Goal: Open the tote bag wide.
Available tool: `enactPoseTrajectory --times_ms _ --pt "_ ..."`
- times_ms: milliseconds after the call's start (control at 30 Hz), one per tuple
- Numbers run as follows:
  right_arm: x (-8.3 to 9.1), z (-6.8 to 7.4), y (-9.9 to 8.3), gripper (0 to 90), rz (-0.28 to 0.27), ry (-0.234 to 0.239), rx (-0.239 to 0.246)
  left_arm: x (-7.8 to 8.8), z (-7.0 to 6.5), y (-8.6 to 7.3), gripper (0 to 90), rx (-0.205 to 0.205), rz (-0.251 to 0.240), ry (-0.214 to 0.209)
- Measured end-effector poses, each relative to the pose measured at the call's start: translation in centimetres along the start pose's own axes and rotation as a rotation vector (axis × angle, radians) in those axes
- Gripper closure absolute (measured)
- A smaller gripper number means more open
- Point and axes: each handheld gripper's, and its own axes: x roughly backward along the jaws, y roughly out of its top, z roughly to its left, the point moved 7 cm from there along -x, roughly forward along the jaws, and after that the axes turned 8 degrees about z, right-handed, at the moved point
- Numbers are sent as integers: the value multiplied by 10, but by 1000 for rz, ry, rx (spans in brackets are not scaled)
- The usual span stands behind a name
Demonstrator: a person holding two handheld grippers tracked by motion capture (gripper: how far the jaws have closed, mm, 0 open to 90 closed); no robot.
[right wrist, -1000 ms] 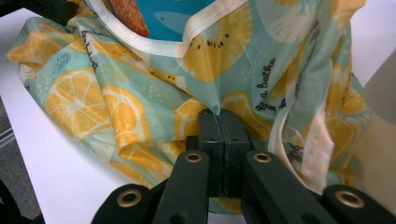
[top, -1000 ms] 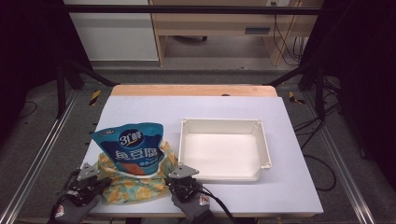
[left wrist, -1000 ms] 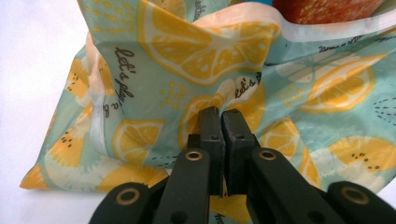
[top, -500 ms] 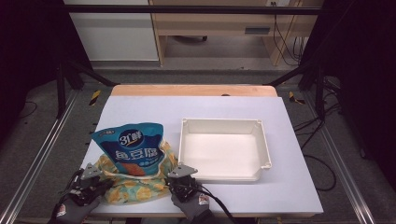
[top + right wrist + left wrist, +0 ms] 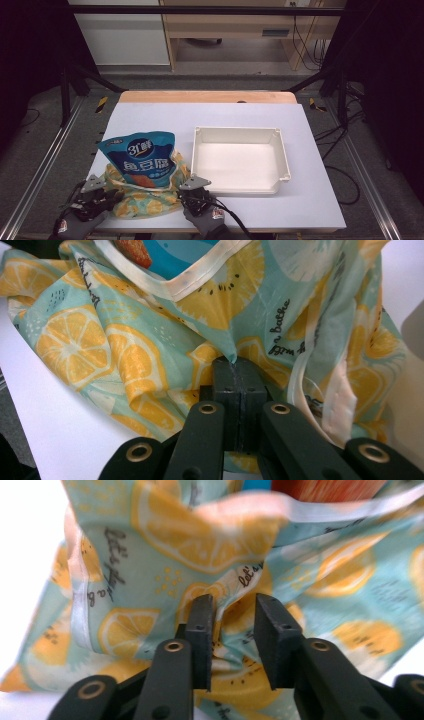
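A lemon-print cloth bag point(image 5: 145, 202) lies crumpled at the table's front left, with a blue snack pouch point(image 5: 141, 157) standing in its mouth. My left gripper point(image 5: 100, 196) is at the cloth's left edge. In the left gripper view its jaws point(image 5: 234, 605) have just been opening and stand apart, with a fold of the cloth bag point(image 5: 150, 555) loose between them. My right gripper point(image 5: 194, 192) is at the cloth's right edge. It point(image 5: 235, 362) is shut on a pinch of the cloth bag point(image 5: 100, 340), and the pouch point(image 5: 185, 255) shows above the hem.
An empty white tray point(image 5: 282, 150) sits to the right of the bags, close to my right gripper. The white tabletop point(image 5: 210, 115) stretches back to a wooden strip. Metal rails run along both sides of the table.
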Motion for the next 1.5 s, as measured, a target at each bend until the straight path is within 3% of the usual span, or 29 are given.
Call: enactPoseTrajectory --times_ms 333,400,567,667,833,1000,1300,1500 --pt "0 0 0 900 -1 4 -1 47 -9 26 665 1 -211 32" --pt "0 0 0 900 -2 0 2 51 -9 32 692 9 -244 34" --pt "0 0 0 900 -1 0 2 44 -10 42 818 5 -268 46" --pt "0 0 0 900 -1 -4 3 32 -9 42 864 -10 -218 74" --pt "0 0 0 900 -4 -6 9 6 -5 28 882 -8 -114 71" --pt "1 1 1 855 -15 5 6 -16 -3 14 884 -34 5 69" --pt "24 4 10 719 -105 33 22 -28 -5 8 885 -48 82 61" --pt "48 12 33 740 -210 42 44 -31 -6 7 887 -54 104 56"
